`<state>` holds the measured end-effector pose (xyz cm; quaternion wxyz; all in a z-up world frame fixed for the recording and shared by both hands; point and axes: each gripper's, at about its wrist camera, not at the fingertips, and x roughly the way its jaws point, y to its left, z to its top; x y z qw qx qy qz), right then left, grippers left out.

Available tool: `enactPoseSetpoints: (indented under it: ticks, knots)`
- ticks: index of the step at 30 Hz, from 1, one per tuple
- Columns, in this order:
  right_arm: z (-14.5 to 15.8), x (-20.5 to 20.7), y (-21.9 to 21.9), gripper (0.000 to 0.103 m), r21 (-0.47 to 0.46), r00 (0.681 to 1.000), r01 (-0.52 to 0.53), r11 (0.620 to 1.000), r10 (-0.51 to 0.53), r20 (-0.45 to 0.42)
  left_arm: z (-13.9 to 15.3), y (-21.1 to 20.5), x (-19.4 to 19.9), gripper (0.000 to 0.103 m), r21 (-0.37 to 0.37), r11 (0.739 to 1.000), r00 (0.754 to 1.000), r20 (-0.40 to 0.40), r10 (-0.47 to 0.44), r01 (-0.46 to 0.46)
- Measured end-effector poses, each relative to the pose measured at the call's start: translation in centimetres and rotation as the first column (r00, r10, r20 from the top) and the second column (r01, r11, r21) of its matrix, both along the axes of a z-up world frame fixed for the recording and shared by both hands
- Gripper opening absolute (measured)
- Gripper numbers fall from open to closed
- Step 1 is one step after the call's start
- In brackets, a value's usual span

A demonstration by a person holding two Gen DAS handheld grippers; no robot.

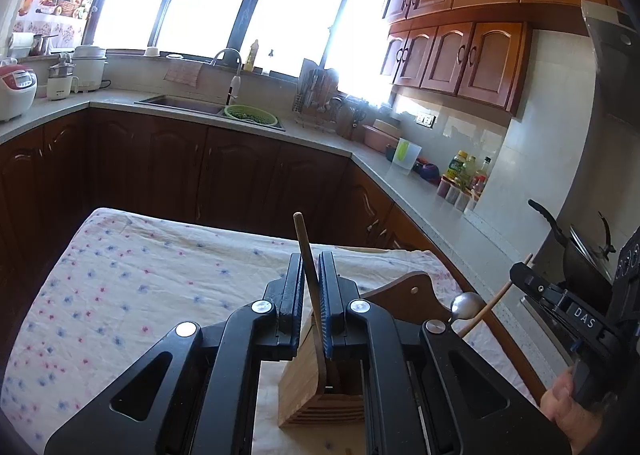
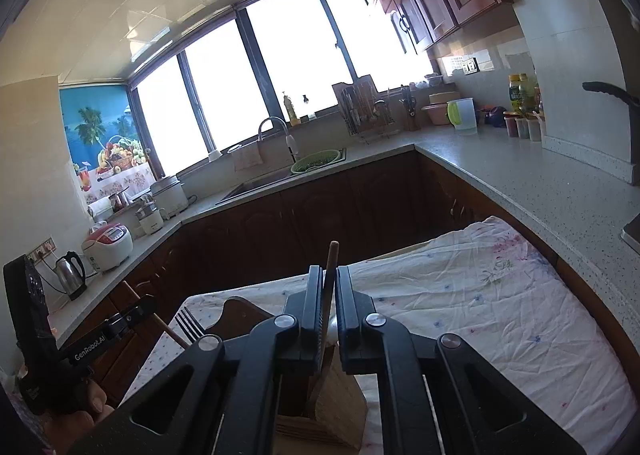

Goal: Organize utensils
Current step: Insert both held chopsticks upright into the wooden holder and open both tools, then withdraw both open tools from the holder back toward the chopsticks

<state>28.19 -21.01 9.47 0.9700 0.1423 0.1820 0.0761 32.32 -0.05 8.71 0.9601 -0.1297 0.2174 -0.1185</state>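
Both grippers sit over the wooden utensil holder (image 1: 320, 391) on the floral tablecloth (image 1: 132, 287). Left gripper (image 1: 311, 287) is clamped on a wooden-handled utensil (image 1: 306, 255), handle up, lower end down inside the holder. Right gripper (image 2: 329, 295) is clamped on a second wooden handle (image 2: 330, 275), its foot also in the holder (image 2: 332, 407), which shows slatted sides and more than one compartment. A fork (image 2: 190, 325) and a steel ladle bowl (image 1: 467, 305) stand in the holder too. Risks, as I judge them: the two tools crowd one small box, so frames may knock together; any sideways pull on a seated handle could tip the light holder or drag it across the loose cloth; releasing a leaning handle could send it against the fork.
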Motion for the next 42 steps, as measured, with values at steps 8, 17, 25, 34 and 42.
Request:
enactPoseSetpoints:
  ticks: [8,17,25,34,42]
  knots:
    - [0.7,-1.0,-0.9,0.059,0.041,1.000,-0.002,0.999,0.001,0.023,0.9,1.1,-1.4,0.065,-0.023,1.000,1.000,-0.014,0.007,-0.007]
    - [1.7,-5.7,-2.7,0.101,0.117,0.994,0.000,0.993,-0.013,0.108,1.1,3.4,-6.9,0.097,-0.048,0.997,0.998,-0.007,0.066,-0.066]
    - [-0.1,-11.1,-3.5,0.101,0.108,0.997,0.007,0.994,-0.016,0.075,-1.6,4.4,-12.5,0.097,-0.034,0.996,0.995,-0.068,0.078,-0.081]
    - [-3.7,-16.6,-4.6,0.101,0.099,0.999,0.024,0.995,-0.021,-0.033,-4.6,4.2,-17.0,0.097,-0.015,0.998,0.987,-0.151,0.053,-0.056]
    - [-7.1,-19.8,-5.0,0.101,0.078,0.991,0.044,0.996,-0.034,-0.126,-7.0,3.2,-19.4,0.097,0.032,0.999,0.978,-0.208,0.030,-0.024]
